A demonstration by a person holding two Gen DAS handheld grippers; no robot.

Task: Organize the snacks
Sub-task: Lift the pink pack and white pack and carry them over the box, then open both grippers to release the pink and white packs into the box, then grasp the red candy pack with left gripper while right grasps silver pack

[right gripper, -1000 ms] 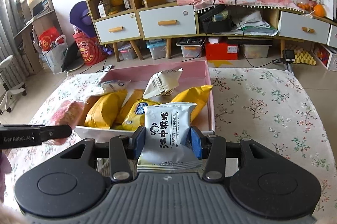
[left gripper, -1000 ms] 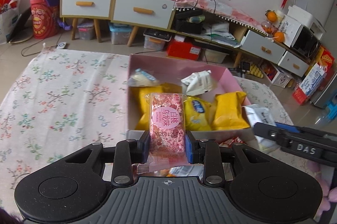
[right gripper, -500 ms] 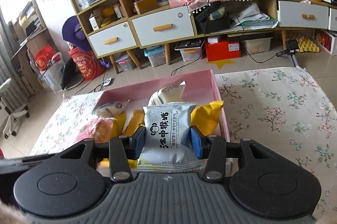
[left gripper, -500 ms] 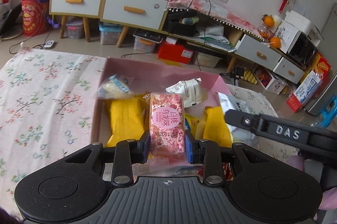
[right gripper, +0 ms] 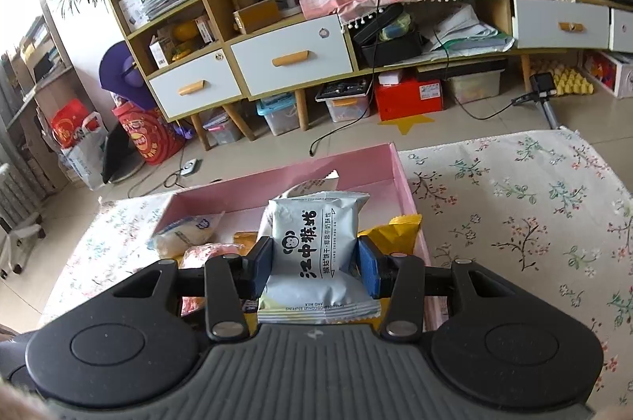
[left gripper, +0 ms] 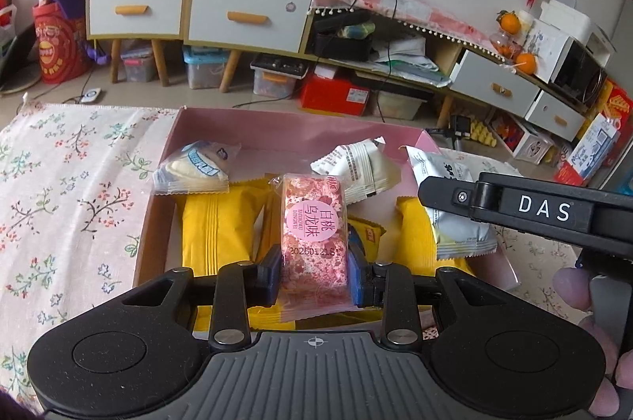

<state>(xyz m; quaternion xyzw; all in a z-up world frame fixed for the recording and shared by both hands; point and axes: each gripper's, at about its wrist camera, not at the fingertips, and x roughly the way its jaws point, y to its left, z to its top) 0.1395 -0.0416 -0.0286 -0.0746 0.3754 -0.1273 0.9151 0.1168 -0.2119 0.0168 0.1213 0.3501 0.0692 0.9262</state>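
Observation:
My left gripper [left gripper: 314, 271] is shut on a pink flowered snack packet [left gripper: 314, 230], held over the near part of the pink box [left gripper: 292, 127]. My right gripper [right gripper: 314, 263] is shut on a pale grey-blue biscuit packet [right gripper: 312, 242], also over the pink box [right gripper: 352, 167]. In the left wrist view the right gripper's black finger [left gripper: 514, 208] reaches in from the right with the grey-blue packet [left gripper: 455, 222] hanging below it. Inside the box lie yellow packets [left gripper: 215, 226], a clear-wrapped white bun [left gripper: 194, 171] and a white sachet [left gripper: 356, 169].
The box sits on a table with a flowered cloth [left gripper: 67, 190], which spreads to the left and, in the right wrist view, to the right [right gripper: 534, 222]. A hand [left gripper: 573, 289] holds the right tool. Beyond the table stand low cabinets [right gripper: 292, 56] and floor clutter.
Both grippers have moved forward over the box with their packets. The right gripper's finger and grey-blue packet have come further into the left wrist view, above the box's right side.

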